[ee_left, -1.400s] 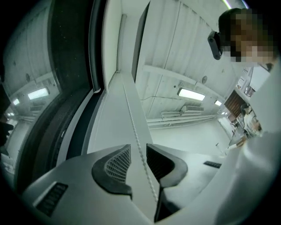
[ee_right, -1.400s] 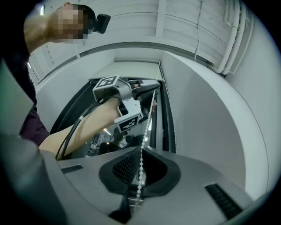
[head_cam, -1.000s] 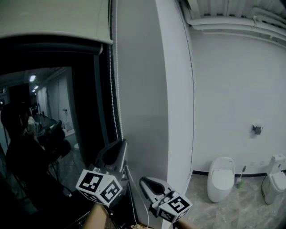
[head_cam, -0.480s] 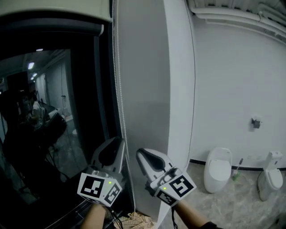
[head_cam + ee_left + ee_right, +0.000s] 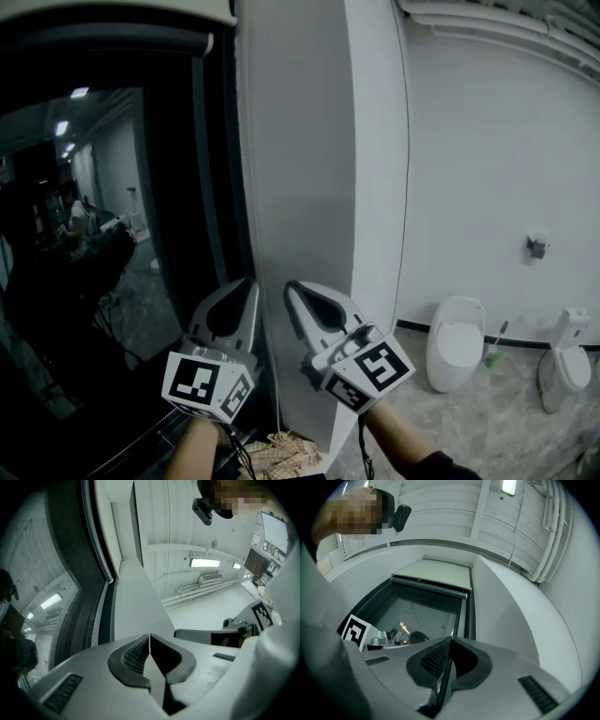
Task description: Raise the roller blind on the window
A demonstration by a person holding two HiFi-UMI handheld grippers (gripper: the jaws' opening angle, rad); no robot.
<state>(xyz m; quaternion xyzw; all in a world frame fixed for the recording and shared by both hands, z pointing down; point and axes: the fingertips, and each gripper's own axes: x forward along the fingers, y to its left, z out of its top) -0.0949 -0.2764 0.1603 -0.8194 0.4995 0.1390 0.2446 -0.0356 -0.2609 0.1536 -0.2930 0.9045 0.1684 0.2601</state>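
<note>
The cream roller blind (image 5: 112,7) is rolled high, and its bottom bar (image 5: 103,39) crosses the top of the dark window (image 5: 103,234). The blind (image 5: 436,573) also shows in the right gripper view. A bead chain (image 5: 246,187) hangs down the window's right edge. My left gripper (image 5: 248,283) points up just below and beside the chain. Its jaws are shut (image 5: 150,637) and no chain shows between them. My right gripper (image 5: 292,286) stands close to its right against the white pillar. It is also shut (image 5: 450,640) with nothing seen in it.
A white wall pillar (image 5: 300,169) stands right of the window. At the lower right are a urinal (image 5: 457,342), a toilet (image 5: 561,361) and a brush (image 5: 494,349). Crumpled paper (image 5: 281,455) lies on the floor below the grippers.
My right gripper has risen from low beside the pillar to level with the left one. The blind's bottom bar sits higher in the view than a second ago.
</note>
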